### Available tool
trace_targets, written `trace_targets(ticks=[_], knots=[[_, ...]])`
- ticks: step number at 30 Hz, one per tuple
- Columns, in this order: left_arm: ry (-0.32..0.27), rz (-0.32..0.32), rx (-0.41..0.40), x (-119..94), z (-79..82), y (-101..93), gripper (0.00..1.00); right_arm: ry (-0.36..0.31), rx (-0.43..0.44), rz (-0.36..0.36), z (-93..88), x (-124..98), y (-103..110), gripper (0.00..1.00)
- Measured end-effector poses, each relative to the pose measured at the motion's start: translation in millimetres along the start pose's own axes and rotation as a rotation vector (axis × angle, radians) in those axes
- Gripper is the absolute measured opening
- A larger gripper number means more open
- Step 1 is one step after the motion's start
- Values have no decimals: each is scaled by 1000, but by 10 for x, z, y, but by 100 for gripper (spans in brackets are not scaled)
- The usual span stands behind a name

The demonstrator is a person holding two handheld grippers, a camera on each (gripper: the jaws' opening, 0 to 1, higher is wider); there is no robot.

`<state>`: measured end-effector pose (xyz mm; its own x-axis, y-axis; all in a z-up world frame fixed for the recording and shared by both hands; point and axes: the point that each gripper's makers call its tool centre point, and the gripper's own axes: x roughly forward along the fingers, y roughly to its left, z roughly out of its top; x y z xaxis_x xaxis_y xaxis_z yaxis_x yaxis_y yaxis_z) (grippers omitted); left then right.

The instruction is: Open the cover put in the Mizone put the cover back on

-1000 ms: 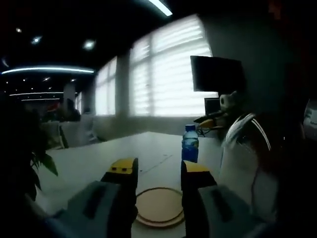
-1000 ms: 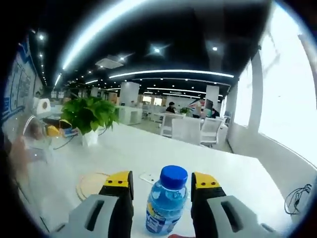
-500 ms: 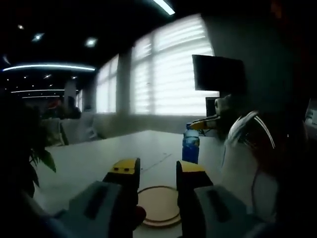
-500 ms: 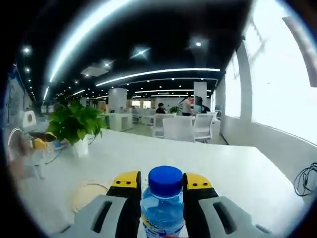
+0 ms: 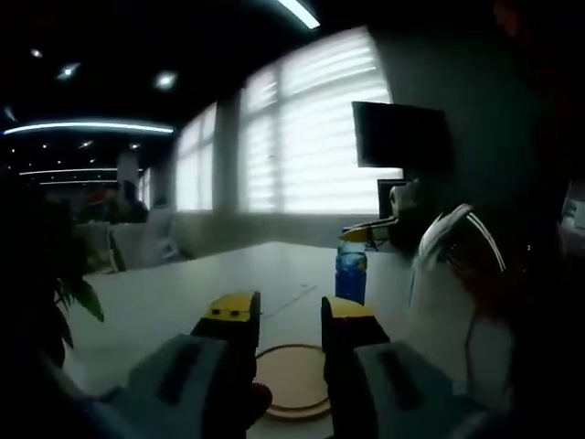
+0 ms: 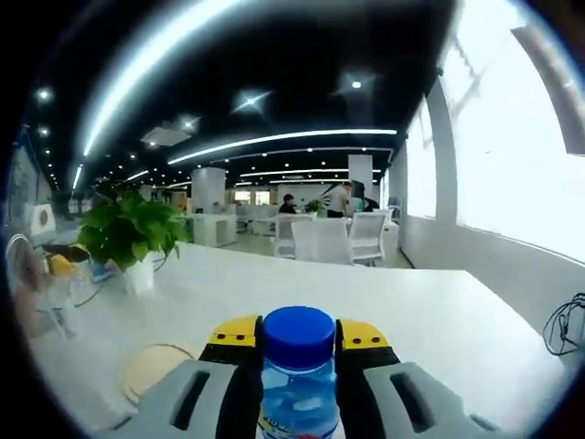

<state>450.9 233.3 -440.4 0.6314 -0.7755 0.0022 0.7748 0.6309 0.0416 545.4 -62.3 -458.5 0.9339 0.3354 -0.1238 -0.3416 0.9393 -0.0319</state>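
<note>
Blue-capped clear plastic Mizone bottle (image 6: 297,384) sits pinched in the right hand-held gripper (image 6: 297,331); the left hand-held gripper (image 5: 288,313) hangs spread. Squeezing near the neck, it could slip.

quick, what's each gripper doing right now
Left gripper: jaws narrowed over the round wooden cover; cannot tell if gripping.
Right gripper: shut on the Mizone bottle, just below its blue cap.
</note>
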Motion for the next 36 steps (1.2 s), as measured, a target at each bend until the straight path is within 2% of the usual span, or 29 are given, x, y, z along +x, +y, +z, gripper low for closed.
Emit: trace_targets(ticks=[8,15,27,36], knots=[[19,-7,9,12,-41,-27,21,-5,8,-9,9,38,-31,22],[27,-1,11,8,-57,-9,21,18,6,-29,7,35,-39,22],[13,-30,-5,11,-33,-62,21,19,2,10,12,31,54,22],[18,-25,3,10,-41,-65,21,33,-15,30,28,21,142,22]])
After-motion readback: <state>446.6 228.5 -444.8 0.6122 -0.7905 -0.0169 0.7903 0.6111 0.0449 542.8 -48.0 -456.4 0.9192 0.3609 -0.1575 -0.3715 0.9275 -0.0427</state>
